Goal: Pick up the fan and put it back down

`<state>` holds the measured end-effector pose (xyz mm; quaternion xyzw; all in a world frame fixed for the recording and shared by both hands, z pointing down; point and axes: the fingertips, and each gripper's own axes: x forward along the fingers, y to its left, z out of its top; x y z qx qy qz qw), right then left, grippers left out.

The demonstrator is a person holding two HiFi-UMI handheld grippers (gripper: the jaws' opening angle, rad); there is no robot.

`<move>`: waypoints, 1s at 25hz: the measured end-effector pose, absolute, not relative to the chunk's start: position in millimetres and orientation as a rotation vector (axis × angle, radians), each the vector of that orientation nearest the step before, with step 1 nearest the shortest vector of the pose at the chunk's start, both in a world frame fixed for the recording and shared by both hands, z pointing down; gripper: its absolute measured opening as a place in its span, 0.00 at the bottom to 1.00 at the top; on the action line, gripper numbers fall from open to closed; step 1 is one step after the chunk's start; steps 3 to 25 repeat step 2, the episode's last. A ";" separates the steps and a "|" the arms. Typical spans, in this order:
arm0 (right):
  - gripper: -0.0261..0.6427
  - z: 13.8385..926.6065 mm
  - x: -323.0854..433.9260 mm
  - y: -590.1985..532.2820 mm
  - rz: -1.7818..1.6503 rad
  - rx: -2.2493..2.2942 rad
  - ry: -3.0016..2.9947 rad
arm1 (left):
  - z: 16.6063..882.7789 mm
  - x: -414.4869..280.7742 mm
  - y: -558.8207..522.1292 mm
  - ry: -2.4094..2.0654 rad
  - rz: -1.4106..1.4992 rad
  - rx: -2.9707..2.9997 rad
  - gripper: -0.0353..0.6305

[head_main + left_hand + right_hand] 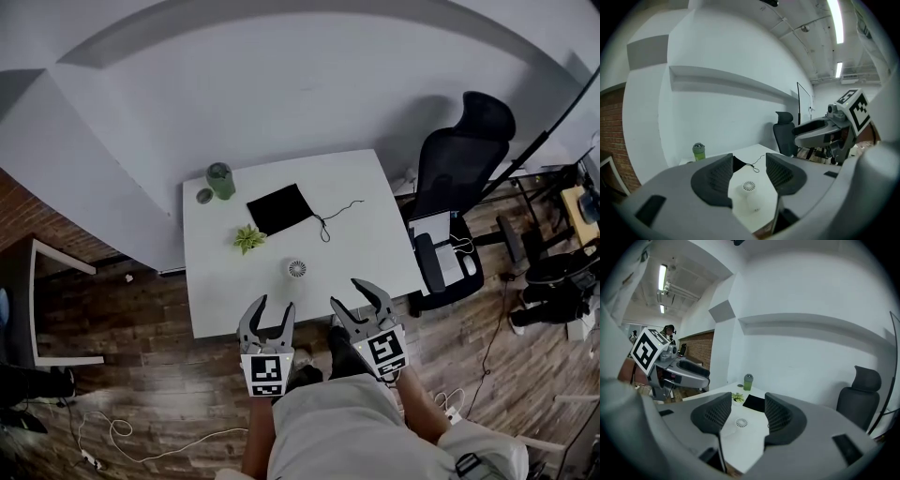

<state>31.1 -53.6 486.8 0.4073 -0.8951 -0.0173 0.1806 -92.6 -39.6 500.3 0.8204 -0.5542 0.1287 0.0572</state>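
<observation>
Presently, fan: upright on the white worktop, untouched.
Left claw: jaws wide apart, empty.
Right claw: jaws wide apart, empty.

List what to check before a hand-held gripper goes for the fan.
1. Fan stands grille-up on the white table, nothing on it: ok.
2. Left hand-held gripper jaws apart, empty: ok.
3. Right hand-held gripper jaws apart, empty: ok.
4. Approach free; small plant and black pouch sit behind the fan: ok.
5. Jaws around the fan: not ok, both hang short of it.
6. Fan blades stopped: cannot tell.
</observation>
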 end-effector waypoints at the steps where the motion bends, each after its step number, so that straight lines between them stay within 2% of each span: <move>1: 0.37 484.8 29.4 -51.0 -0.053 1.152 -2.530 | 498.4 -94.2 -37.0 -1.685 0.392 2.493 0.38; 25: 0.37 482.9 27.7 -48.6 -0.058 1.154 -2.531 | 496.5 -95.8 -34.5 -1.689 0.394 2.498 0.38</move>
